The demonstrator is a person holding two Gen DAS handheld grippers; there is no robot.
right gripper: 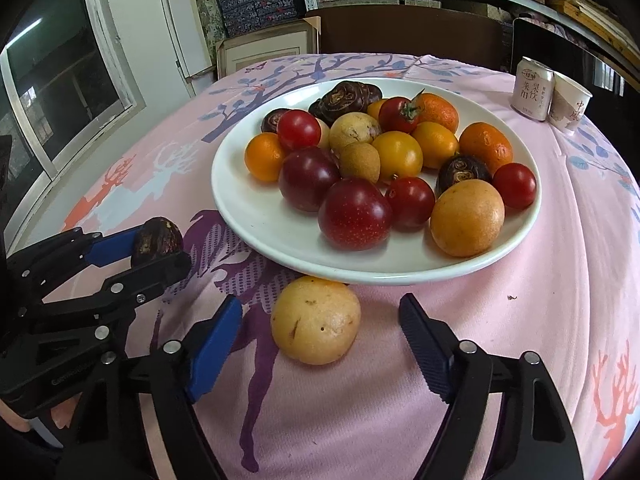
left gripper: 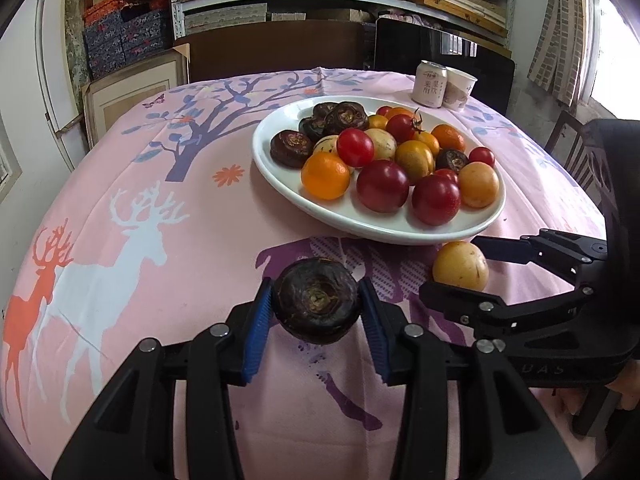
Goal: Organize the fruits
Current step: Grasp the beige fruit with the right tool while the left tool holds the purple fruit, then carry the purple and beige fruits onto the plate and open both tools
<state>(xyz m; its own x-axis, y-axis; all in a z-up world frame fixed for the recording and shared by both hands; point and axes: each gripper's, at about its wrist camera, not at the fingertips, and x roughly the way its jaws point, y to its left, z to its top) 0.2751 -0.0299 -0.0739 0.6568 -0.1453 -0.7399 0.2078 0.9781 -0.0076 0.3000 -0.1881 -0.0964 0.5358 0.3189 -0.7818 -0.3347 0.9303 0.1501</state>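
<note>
Right claw point(right gripper: 320, 344) straddles the yellow fruit point(right gripper: 315, 320), untouched.

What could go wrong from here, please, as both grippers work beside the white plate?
The round yellow fruit lies loose between the right gripper's open jaws; an uneven close could roll it against the white oval plate. The left gripper pinches the dark brown water chestnut by its curved sides; it could slip.

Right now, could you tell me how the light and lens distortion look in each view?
Left wrist view: window blown out at right, table edges bowed, held dark fruit sharp. Right wrist view: even daylight, soft shadow under plate, dark corners, yellow fruit crisp.
</note>
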